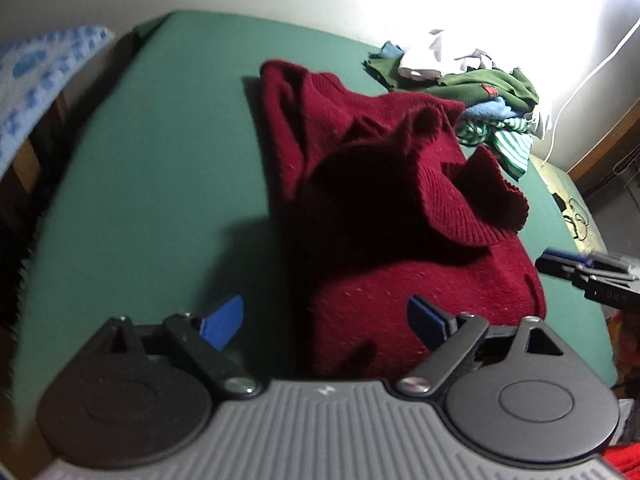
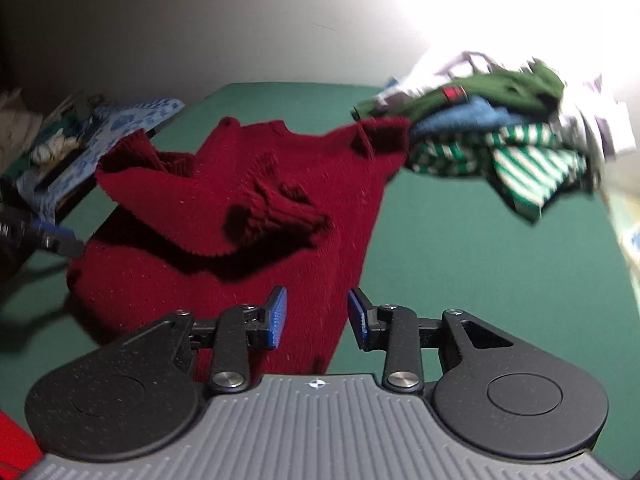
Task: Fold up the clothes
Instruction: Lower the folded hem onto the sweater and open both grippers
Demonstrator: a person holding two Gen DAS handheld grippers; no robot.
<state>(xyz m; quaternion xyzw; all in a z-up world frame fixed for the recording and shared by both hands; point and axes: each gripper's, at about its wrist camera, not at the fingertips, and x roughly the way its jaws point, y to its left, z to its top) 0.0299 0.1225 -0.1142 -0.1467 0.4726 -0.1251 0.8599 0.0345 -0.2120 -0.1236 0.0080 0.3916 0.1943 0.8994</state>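
A dark red knitted sweater (image 1: 384, 208) lies partly folded on the green table (image 1: 152, 152), with a ribbed cuff turned over its middle. In the right wrist view the same sweater (image 2: 224, 216) has a sleeve folded across its body. My left gripper (image 1: 326, 322) hovers open above the sweater's near edge, its blue pads wide apart with nothing between them. My right gripper (image 2: 316, 316) is open too, over the sweater's near right edge. The other gripper's tip shows at the right edge of the left view (image 1: 584, 268) and at the left edge of the right view (image 2: 48, 236).
A pile of clothes (image 1: 480, 96) in green, blue, white and green-white stripes sits at the far right of the table, also seen in the right wrist view (image 2: 500, 136). A blue patterned cloth (image 1: 36, 80) lies off the table's left side. A white cable (image 1: 584, 80) hangs by the wall.
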